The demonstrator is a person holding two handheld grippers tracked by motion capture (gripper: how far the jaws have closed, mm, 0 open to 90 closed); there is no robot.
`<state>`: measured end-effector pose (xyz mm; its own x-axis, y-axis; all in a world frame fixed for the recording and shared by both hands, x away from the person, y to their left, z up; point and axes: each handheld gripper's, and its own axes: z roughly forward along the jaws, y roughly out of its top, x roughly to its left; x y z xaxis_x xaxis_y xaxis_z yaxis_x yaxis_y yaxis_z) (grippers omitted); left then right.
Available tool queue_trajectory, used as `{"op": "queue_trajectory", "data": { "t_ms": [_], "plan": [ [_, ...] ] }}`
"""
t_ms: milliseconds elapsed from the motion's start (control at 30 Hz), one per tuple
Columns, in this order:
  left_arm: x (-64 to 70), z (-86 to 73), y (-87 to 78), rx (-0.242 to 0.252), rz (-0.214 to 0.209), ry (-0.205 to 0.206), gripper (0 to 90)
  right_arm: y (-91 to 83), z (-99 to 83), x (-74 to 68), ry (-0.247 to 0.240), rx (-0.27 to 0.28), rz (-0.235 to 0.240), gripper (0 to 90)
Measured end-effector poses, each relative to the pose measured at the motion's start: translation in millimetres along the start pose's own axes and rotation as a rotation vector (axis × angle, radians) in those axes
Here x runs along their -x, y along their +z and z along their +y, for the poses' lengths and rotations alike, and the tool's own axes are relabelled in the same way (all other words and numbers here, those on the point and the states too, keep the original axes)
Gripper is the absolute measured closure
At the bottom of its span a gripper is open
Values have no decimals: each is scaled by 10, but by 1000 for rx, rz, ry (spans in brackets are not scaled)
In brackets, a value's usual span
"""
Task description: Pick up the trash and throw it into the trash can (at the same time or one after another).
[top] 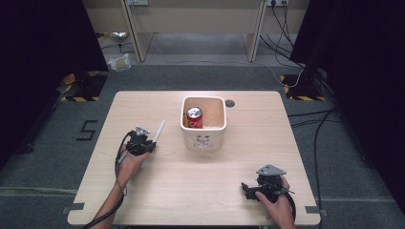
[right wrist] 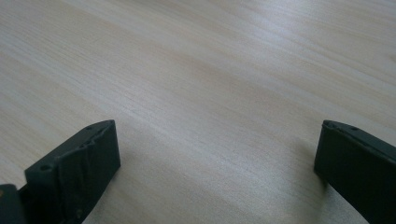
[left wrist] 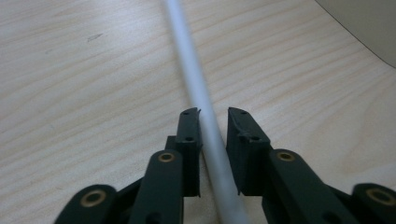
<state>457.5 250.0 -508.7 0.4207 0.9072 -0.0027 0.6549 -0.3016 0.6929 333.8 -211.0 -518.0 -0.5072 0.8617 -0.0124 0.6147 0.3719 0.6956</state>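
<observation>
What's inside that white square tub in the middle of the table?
A red drinks can stands upright at the left side of the white tub, its silver top showing. The rest of the tub's floor looks bare, though the near wall hides the can's base and the front of the floor.

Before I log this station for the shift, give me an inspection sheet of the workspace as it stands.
Surface: pale wooden table, bare around the work.
Job's things: white straw lying on the table, running between the jaws of the left tongs.
Clutter: white tub at mid-table with a red can upright inside; small dark hole in the table beside it.
Grippers: left tongs nearly closed around the straw, a small gap on one side; right tongs wide open, holding nothing.
Cables: one trails from each gripper; more on the floor at right.
Surroundings: grey carpet, black curtains, hazard-taped stand bases.
</observation>
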Motion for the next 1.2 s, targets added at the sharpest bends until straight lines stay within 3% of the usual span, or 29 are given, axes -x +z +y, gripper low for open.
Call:
{"op": "queue_trajectory", "data": {
  "t_ms": [233,367,867,1200],
  "plan": [
    [-20,13,-1,-7,3,7,798,-1,0,1,0,-1,1,5],
    [-79,25,-12,10,-12,-20,799,-1,0,1,0,-1,1,5],
    [-212,318,-396,101,-55,-40,799,-1,0,1,0,-1,1,5],
    [-201,523,-625,150,-88,-31,798,-1,0,1,-1,-1,1,5]
  ]
}}
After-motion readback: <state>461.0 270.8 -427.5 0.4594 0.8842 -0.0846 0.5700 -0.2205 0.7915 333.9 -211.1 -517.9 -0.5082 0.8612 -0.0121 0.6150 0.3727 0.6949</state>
